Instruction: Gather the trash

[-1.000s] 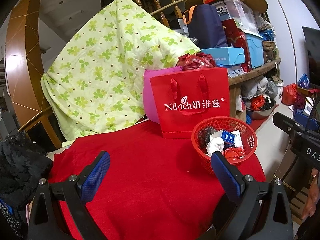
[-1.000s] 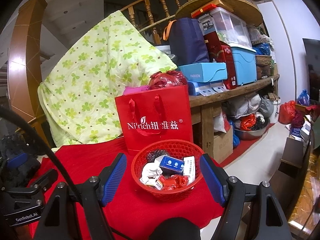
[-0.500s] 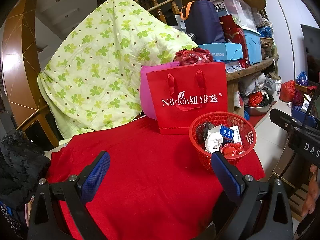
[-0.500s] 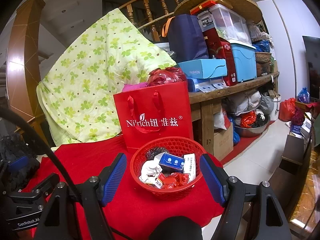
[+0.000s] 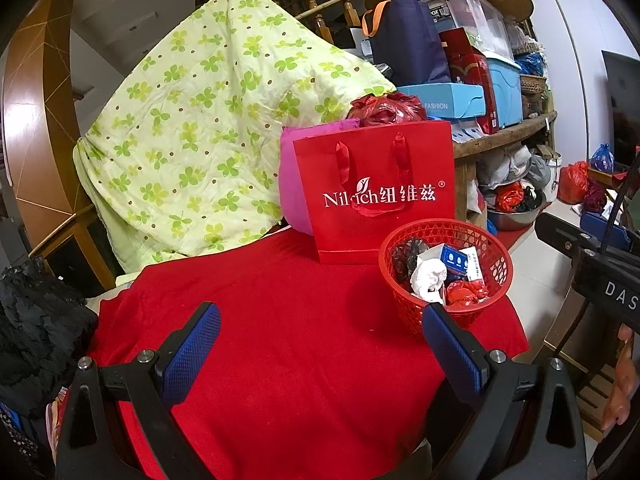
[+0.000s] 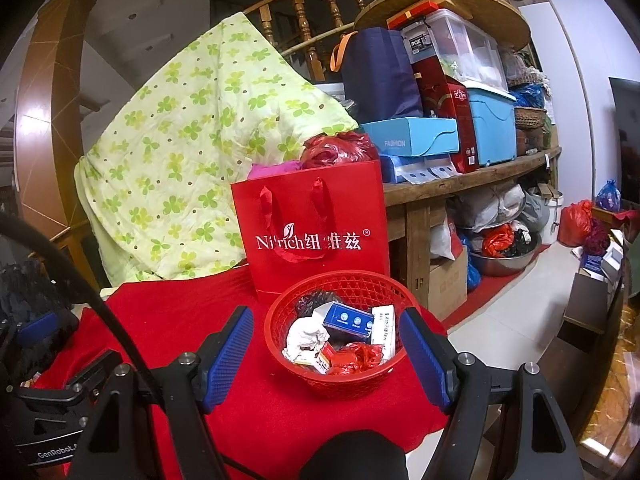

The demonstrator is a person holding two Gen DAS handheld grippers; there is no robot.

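1. Your left tongs [image 5: 322, 346] are spread wide and hold nothing; they hover above the red cloth [image 5: 280, 320] that covers the bench.
2. Your right tongs [image 6: 326, 350] are also spread wide and empty, with the red basket [image 6: 340, 384] showing between their blue pads [image 6: 228, 356].
3. The basket stands near the right front corner of the bench. In it lie a crumpled white tissue [image 6: 306, 336], a blue box [image 6: 348, 320], a white paper slip [image 6: 385, 330], red wrappers [image 6: 352, 360] and something dark at the back.
4. Just behind the basket a red paper bag [image 6: 312, 240] with white lettering stands upright at the back edge of the bench.
5. Behind the bag sit a pink cushion [image 5: 294, 184] and a red plastic bag [image 5: 384, 108].
6. Farther back, a green clover quilt [image 5: 208, 128] hangs over the wooden railing [image 6: 304, 20].
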